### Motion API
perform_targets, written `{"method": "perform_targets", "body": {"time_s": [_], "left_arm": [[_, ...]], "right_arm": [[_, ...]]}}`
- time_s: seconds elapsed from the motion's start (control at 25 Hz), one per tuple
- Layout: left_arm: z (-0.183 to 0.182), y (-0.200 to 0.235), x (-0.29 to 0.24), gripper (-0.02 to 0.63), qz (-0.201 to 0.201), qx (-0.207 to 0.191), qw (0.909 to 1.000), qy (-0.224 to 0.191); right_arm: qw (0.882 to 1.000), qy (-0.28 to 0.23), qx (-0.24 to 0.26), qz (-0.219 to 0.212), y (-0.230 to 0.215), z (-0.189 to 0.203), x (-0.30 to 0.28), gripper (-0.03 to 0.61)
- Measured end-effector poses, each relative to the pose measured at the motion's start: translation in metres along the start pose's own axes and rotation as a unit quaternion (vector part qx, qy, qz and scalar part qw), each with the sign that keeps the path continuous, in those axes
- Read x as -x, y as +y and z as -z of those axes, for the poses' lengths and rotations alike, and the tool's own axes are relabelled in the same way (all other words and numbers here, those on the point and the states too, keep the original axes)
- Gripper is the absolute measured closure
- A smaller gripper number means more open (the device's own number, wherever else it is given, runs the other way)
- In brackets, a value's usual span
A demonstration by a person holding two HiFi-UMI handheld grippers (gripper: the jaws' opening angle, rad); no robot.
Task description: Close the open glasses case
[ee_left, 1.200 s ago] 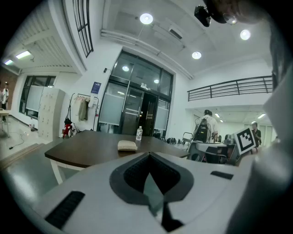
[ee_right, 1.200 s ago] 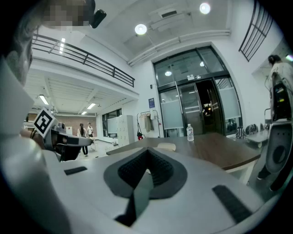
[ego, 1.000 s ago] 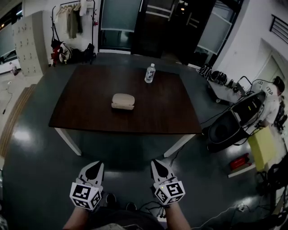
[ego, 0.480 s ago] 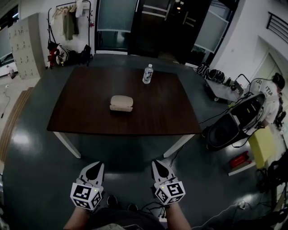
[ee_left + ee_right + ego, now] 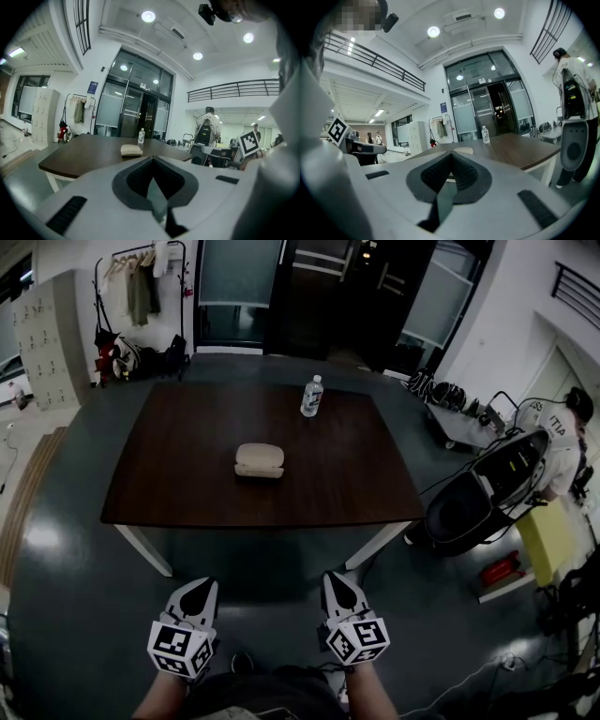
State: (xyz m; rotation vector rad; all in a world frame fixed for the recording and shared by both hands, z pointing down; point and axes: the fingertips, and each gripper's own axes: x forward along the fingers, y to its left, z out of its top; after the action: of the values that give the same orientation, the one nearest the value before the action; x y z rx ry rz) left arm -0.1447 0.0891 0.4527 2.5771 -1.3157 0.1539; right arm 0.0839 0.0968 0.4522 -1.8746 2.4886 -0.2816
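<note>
A beige glasses case (image 5: 260, 460) lies near the middle of the dark wooden table (image 5: 178, 484); from this distance I cannot tell how far its lid stands open. Both grippers hang low in front of the person, well short of the table's near edge. My left gripper (image 5: 194, 586) is shut with nothing in it, and so is my right gripper (image 5: 338, 580). In the left gripper view the case (image 5: 131, 150) shows far beyond the closed jaw tips (image 5: 152, 159). In the right gripper view the case (image 5: 462, 150) peeks over the closed jaws (image 5: 451, 154).
A clear water bottle (image 5: 312, 396) stands upright at the table's far edge. A person in white (image 5: 553, 442) stands beside a black machine (image 5: 483, 493) to the right. Cables and a red object (image 5: 500, 573) lie on the floor there. A coat rack (image 5: 141, 296) stands at the back left.
The head view has shifted slightly, so the table and case sit a little further right in frame. Both grippers stay shut and low; the right one has edged right.
</note>
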Motion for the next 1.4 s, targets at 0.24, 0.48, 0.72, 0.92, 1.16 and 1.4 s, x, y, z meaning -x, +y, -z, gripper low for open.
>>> {"method": "perform_targets", "body": {"time_s": [0.24,0.48,0.72,0.92,1.16,1.4], "left_arm": [[-0.002,0.025,-0.005,0.606,0.018,-0.001,0.9998,0.006],[0.0,0.027,-0.03,0.607,0.023,0.006,0.9996,0.012],[0.005,0.048,-0.057,0.607,0.004,0.007,0.9999,0.015],[-0.009,0.068,-0.097,0.607,-0.014,0.007,0.9997,0.02],[-0.034,0.084,-0.158,0.606,-0.027,0.003,0.9994,0.021],[-0.055,0.099,-0.227,0.607,-0.046,0.003,0.9987,0.02]], "right_arm": [[0.999,0.003,-0.012,0.036,0.003,0.005,-0.006,0.589],[0.999,0.013,-0.007,0.047,-0.02,0.003,-0.018,0.589],[0.999,0.01,-0.012,0.036,-0.037,0.01,-0.064,0.589],[1.0,0.013,-0.017,0.015,-0.057,-0.001,-0.119,0.589],[1.0,0.009,-0.023,-0.003,-0.092,-0.023,-0.183,0.589],[0.999,0.025,-0.016,-0.026,-0.131,-0.029,-0.244,0.589]]}}
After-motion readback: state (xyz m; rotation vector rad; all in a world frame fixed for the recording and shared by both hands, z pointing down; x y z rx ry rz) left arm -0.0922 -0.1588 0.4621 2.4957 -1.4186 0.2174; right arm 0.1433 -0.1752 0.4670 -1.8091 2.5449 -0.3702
